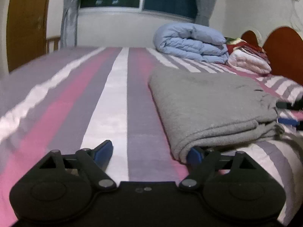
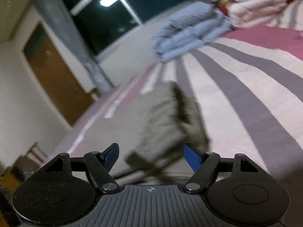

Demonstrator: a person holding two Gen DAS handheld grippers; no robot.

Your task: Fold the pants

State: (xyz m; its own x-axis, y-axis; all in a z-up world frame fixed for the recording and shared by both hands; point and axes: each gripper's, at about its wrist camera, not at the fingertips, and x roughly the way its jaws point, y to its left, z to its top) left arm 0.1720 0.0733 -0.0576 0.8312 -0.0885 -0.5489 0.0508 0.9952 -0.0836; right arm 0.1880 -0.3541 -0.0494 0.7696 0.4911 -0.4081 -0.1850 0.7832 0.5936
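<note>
Folded grey pants (image 1: 212,106) are laid on the striped bed (image 1: 113,98); left gripper (image 1: 150,151) and right gripper (image 2: 151,155) are both spread wide, nothing pinched.

Pants (image 1: 208,102): plain grey. Bed sheet (image 1: 106,102): pink, white, mauve-grey stripes. Duvet (image 1: 191,41) beyond the pants: pale blue. Headboard (image 1: 282,51): reddish-brown. Curtain (image 1: 70,13): grey. Hand-held gripper fingers (image 1: 103,149): blue on black.
</note>
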